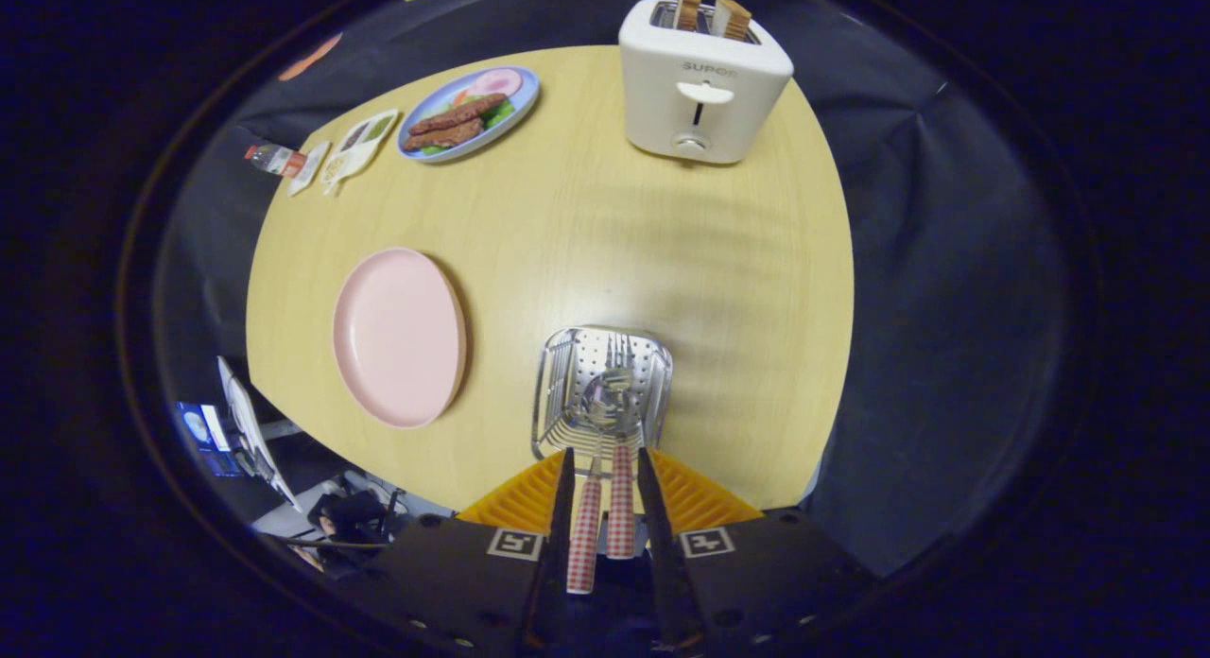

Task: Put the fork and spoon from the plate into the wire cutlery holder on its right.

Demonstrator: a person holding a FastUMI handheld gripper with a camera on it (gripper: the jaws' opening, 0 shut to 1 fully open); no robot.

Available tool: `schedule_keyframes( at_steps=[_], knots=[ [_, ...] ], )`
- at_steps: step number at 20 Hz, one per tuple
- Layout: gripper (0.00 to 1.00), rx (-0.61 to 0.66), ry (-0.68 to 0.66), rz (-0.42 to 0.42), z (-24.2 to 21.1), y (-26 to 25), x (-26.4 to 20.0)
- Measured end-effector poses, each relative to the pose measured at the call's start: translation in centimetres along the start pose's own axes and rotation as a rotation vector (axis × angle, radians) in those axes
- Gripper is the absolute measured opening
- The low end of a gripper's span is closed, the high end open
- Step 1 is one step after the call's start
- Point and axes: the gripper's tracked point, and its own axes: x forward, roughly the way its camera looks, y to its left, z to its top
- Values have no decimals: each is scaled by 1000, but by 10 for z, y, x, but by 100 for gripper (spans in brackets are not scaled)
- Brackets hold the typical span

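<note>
The gripper [605, 478] pinches two checked handles side by side, the fork [622, 355] and spoon [605, 393], their long axes running straight ahead along the fingers. Their heads appear to hang inside the wire holder [548, 393] just ahead, though depth is hard to judge. The pink plate [397, 337] lies bare to the holder's left on the tabletop [662, 242].

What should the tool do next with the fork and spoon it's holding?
Probably open and let go. The tool grips both checked handles, and the fork and spoon already point down into the wire cutlery holder. The pink plate lies bare.
</note>
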Motion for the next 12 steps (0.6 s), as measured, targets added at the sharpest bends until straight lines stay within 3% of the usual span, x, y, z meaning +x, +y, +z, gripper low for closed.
schedule_keyframes(
  at_steps=[5, 12],
  knots=[
    [60, -43, -143, -25, 16, 8, -23],
    [90, -24, -378, 16, 18, 50, -78]
  ],
)
